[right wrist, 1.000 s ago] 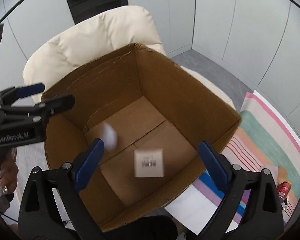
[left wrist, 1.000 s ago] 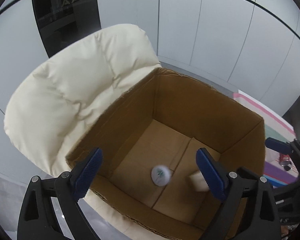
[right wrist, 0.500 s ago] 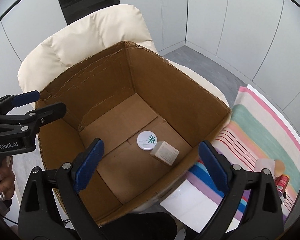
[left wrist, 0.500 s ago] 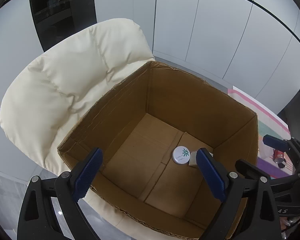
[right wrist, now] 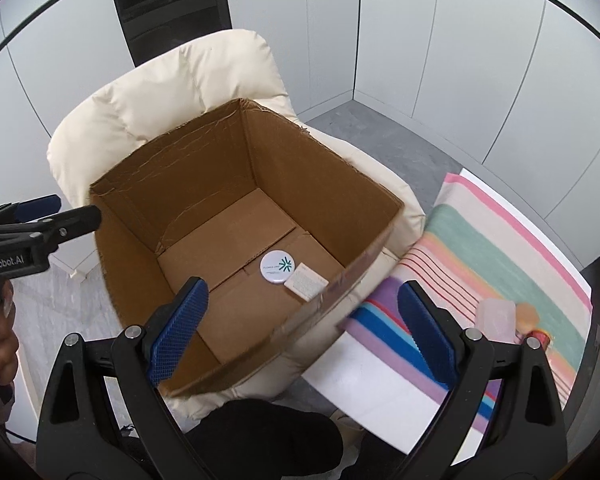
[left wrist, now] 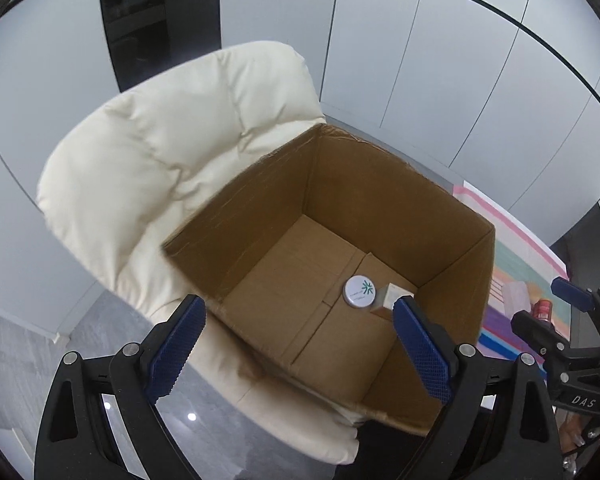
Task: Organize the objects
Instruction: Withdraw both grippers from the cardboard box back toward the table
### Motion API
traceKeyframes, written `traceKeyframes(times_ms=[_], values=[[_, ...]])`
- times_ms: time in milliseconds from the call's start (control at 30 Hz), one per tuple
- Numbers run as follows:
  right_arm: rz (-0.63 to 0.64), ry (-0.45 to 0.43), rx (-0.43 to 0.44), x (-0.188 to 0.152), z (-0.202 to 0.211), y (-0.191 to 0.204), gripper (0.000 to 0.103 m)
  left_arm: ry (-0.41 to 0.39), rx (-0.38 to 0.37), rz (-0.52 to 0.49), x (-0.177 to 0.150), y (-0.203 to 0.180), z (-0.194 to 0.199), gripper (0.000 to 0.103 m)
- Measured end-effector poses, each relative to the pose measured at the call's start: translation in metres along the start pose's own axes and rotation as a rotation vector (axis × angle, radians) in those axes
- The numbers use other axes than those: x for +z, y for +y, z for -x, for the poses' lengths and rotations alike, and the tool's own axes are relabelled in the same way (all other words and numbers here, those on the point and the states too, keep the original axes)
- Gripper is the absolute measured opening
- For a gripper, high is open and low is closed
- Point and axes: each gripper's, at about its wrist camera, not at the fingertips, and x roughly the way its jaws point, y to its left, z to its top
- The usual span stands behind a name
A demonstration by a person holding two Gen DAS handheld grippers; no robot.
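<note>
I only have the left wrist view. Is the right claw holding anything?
Observer: No, the right claw is open, with nothing between its pads.
Operator: What's on the striped cloth?
Observer: An orange piece sits right beside the pale pink block.
Operator: In the cardboard box, which face of the small box is up?
Observer: The small box lies flat, printed label up, next to the round tin.

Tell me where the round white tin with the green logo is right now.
The round white tin lies flat on the floor of the open brown cardboard box, toward its right side in both wrist views, right beside a small beige carton.
</note>
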Motion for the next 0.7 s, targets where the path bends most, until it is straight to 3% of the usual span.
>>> traceKeyframes(times_ms=[267,467,700], values=[[-0.069,0.0,0.02,-0.035,0.031,-0.001,0.097,-0.016,0.08,-0.055,-0.043,-0.001,0.042,0.096],[-0.101,0.004,0.004,-0.062,0.052,-0.005,0.097,0.038,-0.007,-0.01,-0.072,0.004,0.057,0.096],[-0.139,0.031,0.001,-0.097,0.069,-0.01,0.097,0.071,-0.011,0.008,-0.108,0.012,0.07,0.096]])
